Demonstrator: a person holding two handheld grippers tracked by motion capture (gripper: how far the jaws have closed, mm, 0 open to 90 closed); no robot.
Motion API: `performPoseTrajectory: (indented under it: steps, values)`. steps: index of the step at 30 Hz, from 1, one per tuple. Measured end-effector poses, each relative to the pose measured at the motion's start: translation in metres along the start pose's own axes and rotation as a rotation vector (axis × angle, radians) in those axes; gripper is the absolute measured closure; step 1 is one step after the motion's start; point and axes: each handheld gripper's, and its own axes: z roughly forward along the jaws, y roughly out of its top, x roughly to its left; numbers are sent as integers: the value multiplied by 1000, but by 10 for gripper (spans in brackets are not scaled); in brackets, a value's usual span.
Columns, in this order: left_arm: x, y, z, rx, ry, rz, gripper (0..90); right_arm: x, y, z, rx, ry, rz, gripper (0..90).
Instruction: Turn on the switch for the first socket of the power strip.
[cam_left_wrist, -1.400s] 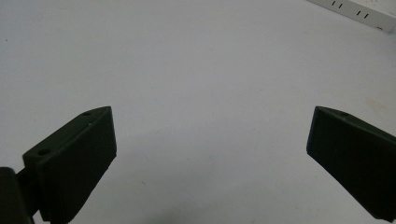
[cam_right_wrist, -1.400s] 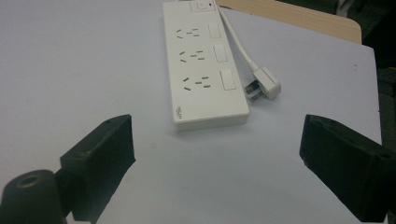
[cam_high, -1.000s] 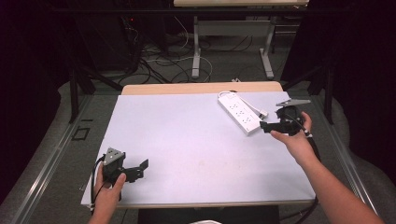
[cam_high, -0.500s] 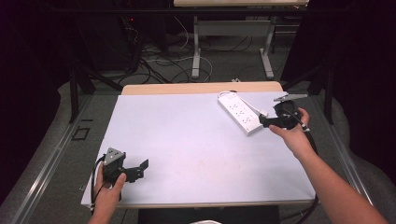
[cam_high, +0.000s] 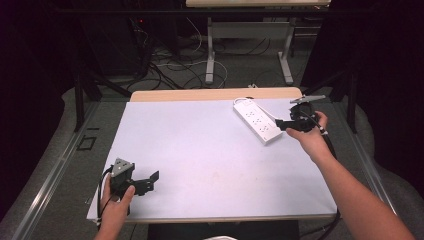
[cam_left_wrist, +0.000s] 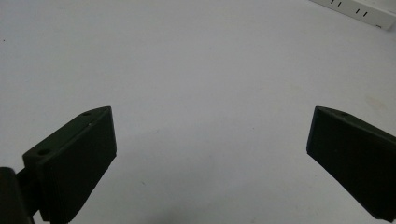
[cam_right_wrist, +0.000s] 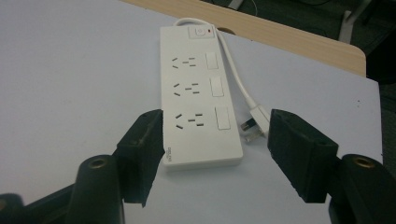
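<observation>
Since the earlier frames, the right tool has been carried a little farther from the person and is now held just at the near end of the power strip, while the left tool has been kept where it was at the near left corner of the tabletop.

The white power strip is seen lying flat on the far right part of the tabletop, set at an angle. In the right gripper view three socket groups, three switches beside them and a button with a small red light at the far end are shown on the strip. Its white cord is looped from the far end down along the strip's side, and the plug is laid on the tabletop just beside the strip's near corner.

The right tool is held wide, one jaw at the strip's near edge on one side and the other jaw beyond the plug; nothing is gripped.

The left tool is likewise held wide above bare white surface, with nothing between its jaws; a corner of the strip is seen far off.

No containers are seen on the tabletop.
</observation>
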Motion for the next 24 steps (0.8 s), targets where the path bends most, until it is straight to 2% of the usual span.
performPoseTrajectory:
  steps: [12, 24]
  values:
    - [0, 0, 0, 1, -1, 0, 16, 1, 13, 17, 15, 13, 25, 460]
    - [2, -1, -1, 6, 3, -9, 16, 6, 25, 39, 19, 15, -38, 444]
